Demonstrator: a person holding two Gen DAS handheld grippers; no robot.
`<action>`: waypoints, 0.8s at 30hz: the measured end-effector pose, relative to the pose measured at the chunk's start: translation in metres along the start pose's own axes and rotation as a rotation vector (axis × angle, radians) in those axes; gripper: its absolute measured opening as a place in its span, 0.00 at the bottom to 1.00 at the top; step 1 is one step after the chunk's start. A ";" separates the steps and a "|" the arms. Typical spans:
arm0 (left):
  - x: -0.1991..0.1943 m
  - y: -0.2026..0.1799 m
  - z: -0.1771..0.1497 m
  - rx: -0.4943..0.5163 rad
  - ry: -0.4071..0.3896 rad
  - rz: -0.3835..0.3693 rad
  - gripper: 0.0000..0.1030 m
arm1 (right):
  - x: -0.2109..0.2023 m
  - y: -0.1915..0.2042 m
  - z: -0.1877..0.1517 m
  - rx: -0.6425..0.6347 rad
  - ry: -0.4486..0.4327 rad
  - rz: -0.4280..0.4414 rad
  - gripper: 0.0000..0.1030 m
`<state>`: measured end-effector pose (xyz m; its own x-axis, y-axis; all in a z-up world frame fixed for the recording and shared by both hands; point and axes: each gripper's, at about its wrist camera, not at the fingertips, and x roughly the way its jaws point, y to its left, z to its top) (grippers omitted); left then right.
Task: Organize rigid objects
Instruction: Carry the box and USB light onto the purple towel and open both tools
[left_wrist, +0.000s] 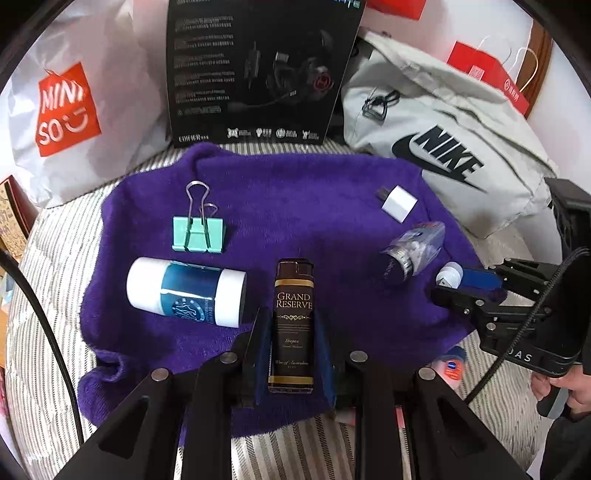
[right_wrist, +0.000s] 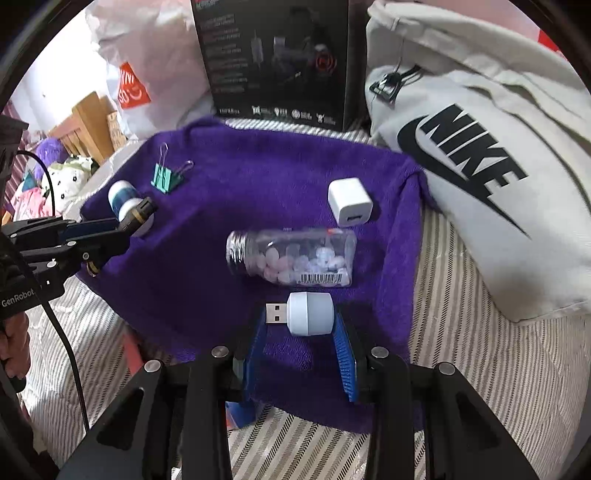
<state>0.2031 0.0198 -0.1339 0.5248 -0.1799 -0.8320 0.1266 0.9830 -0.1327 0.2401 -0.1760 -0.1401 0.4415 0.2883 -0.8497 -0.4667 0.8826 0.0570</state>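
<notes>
While both grippers hover over a fuzzy purple towel (left_wrist: 295, 192), each holds one small rigid object.

Left gripper (left_wrist: 293, 332): jaws clamped on a slim, flat-sided dark lighter (left_wrist: 293, 317) with gold lettering. Right gripper (right_wrist: 301, 332): jaws closed on a rounded white USB night light (right_wrist: 308, 314), its metal plug jutting left. Lying on the towel, one each: a mint-green binder clip (left_wrist: 197, 236) with wire handles, a white-and-blue cylindrical tube (left_wrist: 186, 291), a square white charger cube (right_wrist: 350, 201), a clear plastic pill bottle (right_wrist: 291, 256) on its side.
</notes>
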 end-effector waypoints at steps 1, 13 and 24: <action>0.003 0.000 0.000 0.003 0.006 0.004 0.22 | 0.002 0.000 0.000 -0.002 0.004 -0.001 0.35; 0.019 0.004 -0.005 0.019 0.034 0.069 0.22 | 0.016 0.003 0.003 -0.006 0.021 -0.009 0.35; 0.017 0.000 -0.013 0.009 -0.016 0.104 0.23 | 0.017 0.004 0.002 -0.029 -0.003 -0.020 0.35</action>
<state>0.2011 0.0171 -0.1550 0.5489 -0.0772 -0.8323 0.0785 0.9961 -0.0406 0.2476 -0.1669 -0.1530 0.4530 0.2719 -0.8491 -0.4794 0.8772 0.0251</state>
